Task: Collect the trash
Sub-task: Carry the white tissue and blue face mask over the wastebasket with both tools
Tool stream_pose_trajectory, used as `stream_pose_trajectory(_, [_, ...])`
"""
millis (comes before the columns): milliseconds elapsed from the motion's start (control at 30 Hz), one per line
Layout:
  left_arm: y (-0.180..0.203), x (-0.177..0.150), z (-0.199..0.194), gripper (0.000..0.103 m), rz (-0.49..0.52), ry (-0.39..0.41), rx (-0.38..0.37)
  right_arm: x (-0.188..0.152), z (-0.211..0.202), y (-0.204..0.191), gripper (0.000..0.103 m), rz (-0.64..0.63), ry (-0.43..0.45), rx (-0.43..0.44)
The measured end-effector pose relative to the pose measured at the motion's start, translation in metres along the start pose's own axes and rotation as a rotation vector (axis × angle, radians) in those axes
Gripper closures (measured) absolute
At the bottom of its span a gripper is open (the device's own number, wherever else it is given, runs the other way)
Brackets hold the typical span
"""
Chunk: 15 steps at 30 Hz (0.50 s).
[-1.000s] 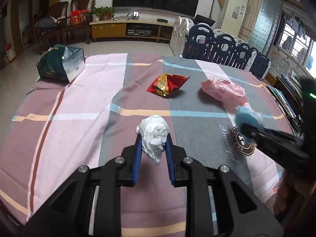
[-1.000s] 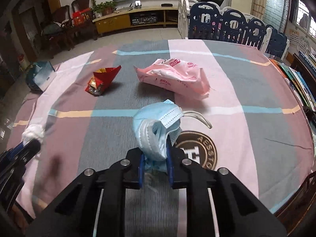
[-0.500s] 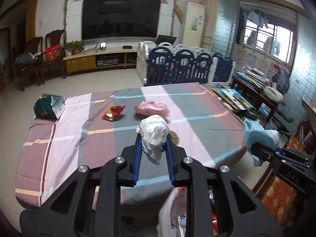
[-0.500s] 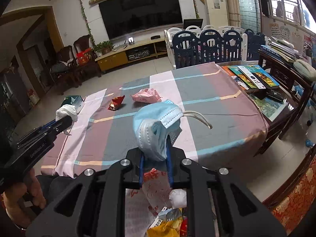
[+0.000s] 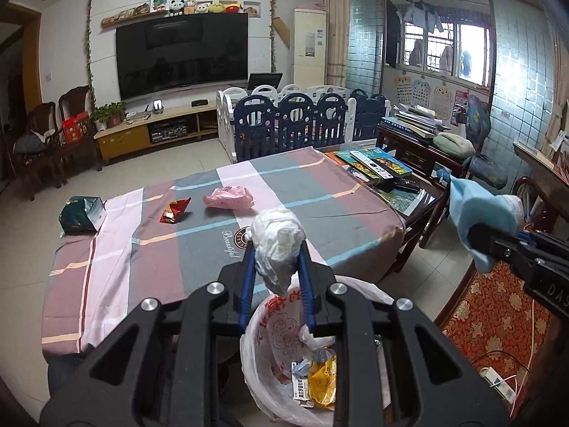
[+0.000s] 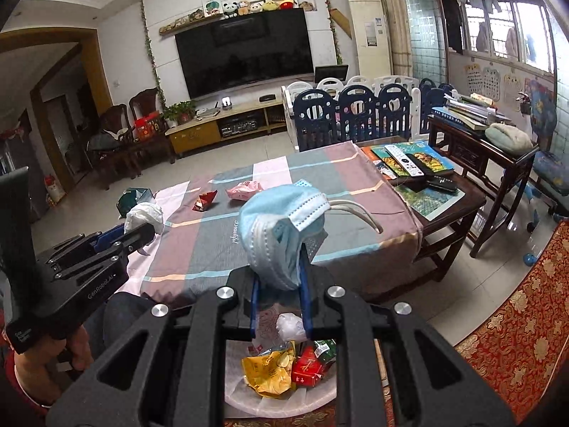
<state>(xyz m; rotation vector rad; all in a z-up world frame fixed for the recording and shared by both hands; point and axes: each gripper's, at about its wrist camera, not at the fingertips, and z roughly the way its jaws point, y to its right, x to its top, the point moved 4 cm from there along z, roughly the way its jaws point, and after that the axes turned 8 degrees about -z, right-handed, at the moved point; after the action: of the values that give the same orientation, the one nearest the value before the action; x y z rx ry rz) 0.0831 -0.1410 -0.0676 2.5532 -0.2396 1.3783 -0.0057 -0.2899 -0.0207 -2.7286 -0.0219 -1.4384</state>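
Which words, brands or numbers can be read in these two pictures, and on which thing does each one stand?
"Beautiful": cursive white script on the striped pink and grey tablecloth, beside a round logo too blurred to read.
"GenRoboAI": on the black left gripper body.
"DAS": cut-off letters on the black right gripper body.
Red characters on the white plastic trash bag: unreadable.
Print on the pink plastic wrapper and the red snack packet: too small.

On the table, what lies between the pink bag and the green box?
Between the pink bag and the green box, only the red snack wrapper lies on the striped cloth; the left wrist view shows this best.
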Motion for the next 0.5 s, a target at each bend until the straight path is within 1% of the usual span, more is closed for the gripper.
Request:
stream_pose_trajectory(167, [-0.001, -0.001, 0.001, 0.079, -0.004, -0.006, 0.005, -0.003, 0.006, 0.004, 0.084, 0.011, -0.021, 0.004])
stream_pose_trajectory(500, [-0.009, -0.006, 0.006, 0.079, -0.021, -0.033, 0.012, -0.006, 0.016, -0.004, 0.084, -0.005, -0.048, 0.017])
